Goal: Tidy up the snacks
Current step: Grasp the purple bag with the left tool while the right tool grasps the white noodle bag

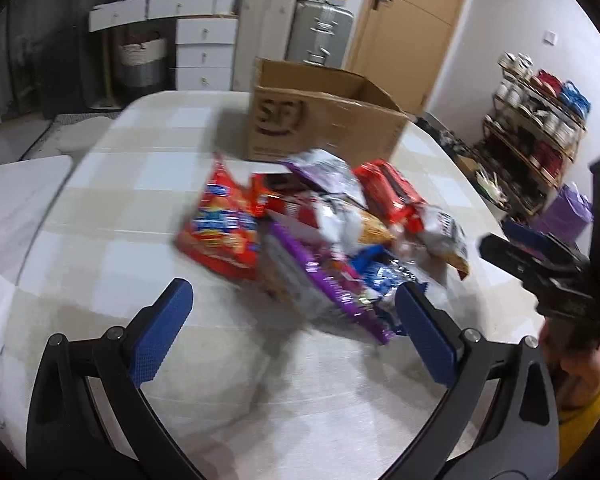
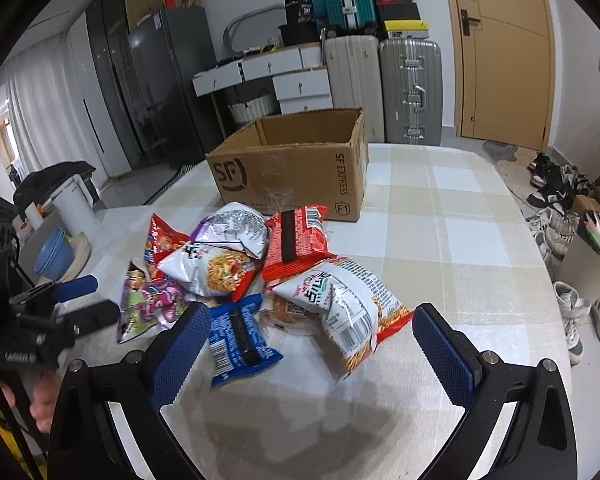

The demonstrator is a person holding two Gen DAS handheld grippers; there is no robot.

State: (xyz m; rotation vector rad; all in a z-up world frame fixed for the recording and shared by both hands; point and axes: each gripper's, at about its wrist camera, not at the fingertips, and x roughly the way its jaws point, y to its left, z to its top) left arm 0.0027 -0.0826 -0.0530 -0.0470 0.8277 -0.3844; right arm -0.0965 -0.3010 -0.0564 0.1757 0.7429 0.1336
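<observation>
While both claws, left claw [image 1: 294,326] and right claw [image 2: 312,346], hang spread and empty, the crinkled blue foil snack packet [image 2: 240,338] lies flat on the checked tabletop [image 2: 460,216], long axis toward the brown cardboard box [image 2: 288,176].

left gripper [image 1: 294,328] agape, right gripper [image 2: 312,344] agape, empty

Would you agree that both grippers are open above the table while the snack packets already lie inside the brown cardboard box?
Not quite: the snack packets lie piled on the checked table before the brown cardboard box, as the right wrist view shows. Both the left gripper and right gripper are open.
</observation>
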